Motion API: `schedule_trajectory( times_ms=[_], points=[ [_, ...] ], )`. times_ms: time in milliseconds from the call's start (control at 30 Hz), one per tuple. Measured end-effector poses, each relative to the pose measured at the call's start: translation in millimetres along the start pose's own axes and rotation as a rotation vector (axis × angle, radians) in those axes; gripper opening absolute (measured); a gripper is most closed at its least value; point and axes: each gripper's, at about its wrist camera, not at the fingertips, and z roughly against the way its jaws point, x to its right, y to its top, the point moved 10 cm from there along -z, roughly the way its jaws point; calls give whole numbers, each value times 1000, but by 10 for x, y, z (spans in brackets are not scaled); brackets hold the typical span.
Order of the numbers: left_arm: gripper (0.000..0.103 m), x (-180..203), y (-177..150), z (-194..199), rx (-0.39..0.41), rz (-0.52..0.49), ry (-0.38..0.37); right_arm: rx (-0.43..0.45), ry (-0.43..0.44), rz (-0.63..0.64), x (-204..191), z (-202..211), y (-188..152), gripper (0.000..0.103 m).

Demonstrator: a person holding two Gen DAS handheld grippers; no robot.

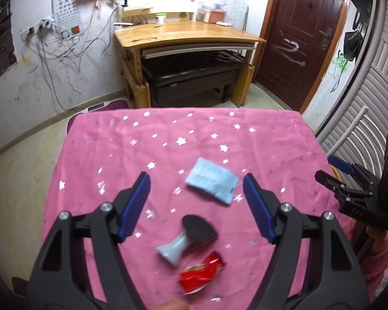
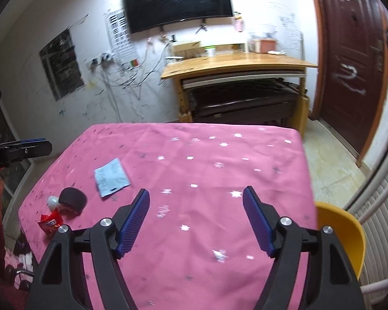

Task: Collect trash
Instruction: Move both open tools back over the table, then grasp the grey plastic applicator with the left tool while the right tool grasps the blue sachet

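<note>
Red crumpled snack wrapper (image 1: 201, 271) nearest, apparently foil; left gripper (image 1: 196, 201) and right gripper (image 2: 196, 213) gape wide, empty, over pink star-print tablecloth (image 2: 194, 155). Approach step; next: close on wrapper, yellow bin (image 2: 341, 235) beside cloth.

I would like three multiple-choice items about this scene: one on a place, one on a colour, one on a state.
1. Where does the red wrapper lie?
A. on the pink cloth
B. on the wooden desk
C. in the yellow bin

2. What colour is the flat packet?
A. green
B. light blue
C. orange

3. How do the jaws of the left gripper stand?
A. shut on the packet
B. shut on nothing
C. open, holding nothing

Answers:
1 A: the wrapper rests on the cloth near the dark-headed tool.
2 B: its face is pale blue.
3 C: both pads stand wide apart above the cloth.
</note>
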Motion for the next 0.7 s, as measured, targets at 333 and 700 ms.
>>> schedule_trajectory(
  times_ms=[333,700],
  points=[
    [71,-376,-446,-100,-80,-3,-43,-70,35,95,-594,-376,55,70],
    [71,-286,-752,-166,-87,-111,-155,-127,67,174,-1054,-687,49,71]
  ],
)
